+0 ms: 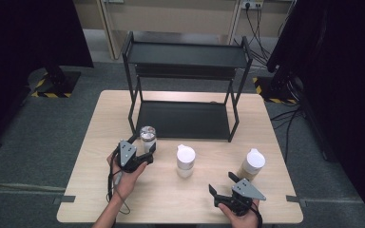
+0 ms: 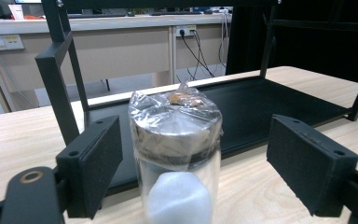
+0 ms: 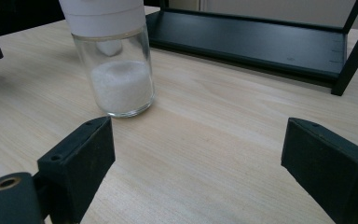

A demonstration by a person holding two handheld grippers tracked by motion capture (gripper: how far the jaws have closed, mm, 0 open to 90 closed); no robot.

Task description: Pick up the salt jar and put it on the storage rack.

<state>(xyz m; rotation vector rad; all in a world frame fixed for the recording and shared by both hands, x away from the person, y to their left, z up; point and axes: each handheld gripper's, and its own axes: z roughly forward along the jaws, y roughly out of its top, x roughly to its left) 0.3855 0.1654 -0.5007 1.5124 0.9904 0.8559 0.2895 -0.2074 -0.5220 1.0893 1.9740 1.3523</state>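
Observation:
A glass jar [image 1: 148,137] with a grey lid under clear wrap stands at the front left corner of the black rack [image 1: 185,71]. My left gripper [image 1: 145,145] is open around it. In the left gripper view the jar [image 2: 175,140] stands between the two pads with a gap on each side. A white-lidded jar of white grains [image 1: 186,160] stands mid-table. My right gripper [image 1: 222,183] is open and holds nothing, near the table's front edge. In its own view the right gripper [image 3: 205,172] points at that jar [image 3: 121,70], which stands ahead and to the left.
A third jar [image 1: 252,164] with a white lid and beige contents stands at the right, just beyond my right gripper. The rack's lower shelf [image 1: 183,118] lies flat on the wooden table [image 1: 100,190]; its upper shelf [image 1: 185,54] sits above. Black stands flank the table.

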